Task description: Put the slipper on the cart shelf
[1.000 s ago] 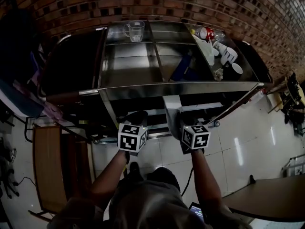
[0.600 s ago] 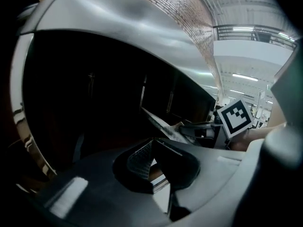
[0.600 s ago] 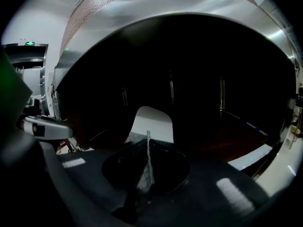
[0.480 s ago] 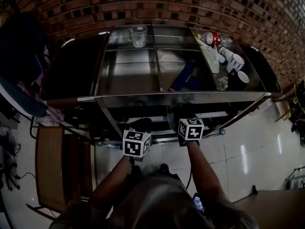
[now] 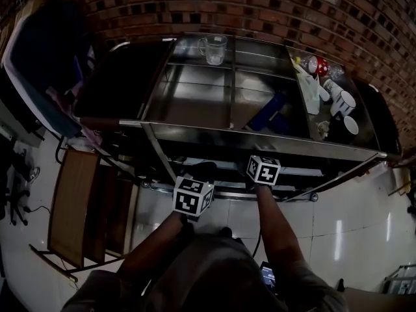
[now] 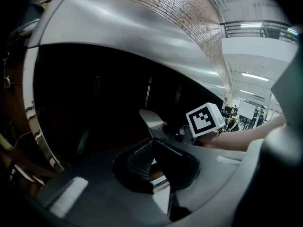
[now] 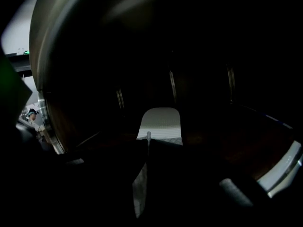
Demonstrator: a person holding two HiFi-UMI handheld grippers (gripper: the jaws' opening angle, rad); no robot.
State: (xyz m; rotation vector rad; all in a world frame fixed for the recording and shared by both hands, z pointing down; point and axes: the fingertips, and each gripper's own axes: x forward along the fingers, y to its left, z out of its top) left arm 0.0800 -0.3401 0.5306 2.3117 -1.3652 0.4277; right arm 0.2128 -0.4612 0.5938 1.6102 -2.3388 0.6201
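Working at a steel cart [image 5: 260,138] parked against a brick wall [image 5: 195,5], down below its top tray [image 5: 195,103]. Reaching in over the front edge of the dark bottom shelf [image 7: 222,136], about midway along it.

Looks like the release step: setting down a pale slipper [image 7: 160,121], which seems to lie flat on that shelf, its length running toward the back edge. To finish well:
- Let the sole settle fully on the shelf before letting go.
- Spread the jaws enough to clear the slipper's near edge.
- Draw straight back and only slightly up, so as not to drag the slipper off the front edge or bump the top tray overhead.

Right tool [image 7: 147,141] nearly closed and just now easing apart. Only a thin slit showing, with the slipper's near edge seemingly pinched at the very tips and the rest of it stretching straight ahead.

Left tool [image 6: 150,143] closed on nothing, held beside the right one at the shelf's front edge. Slipper ahead of it, apart from its tips.
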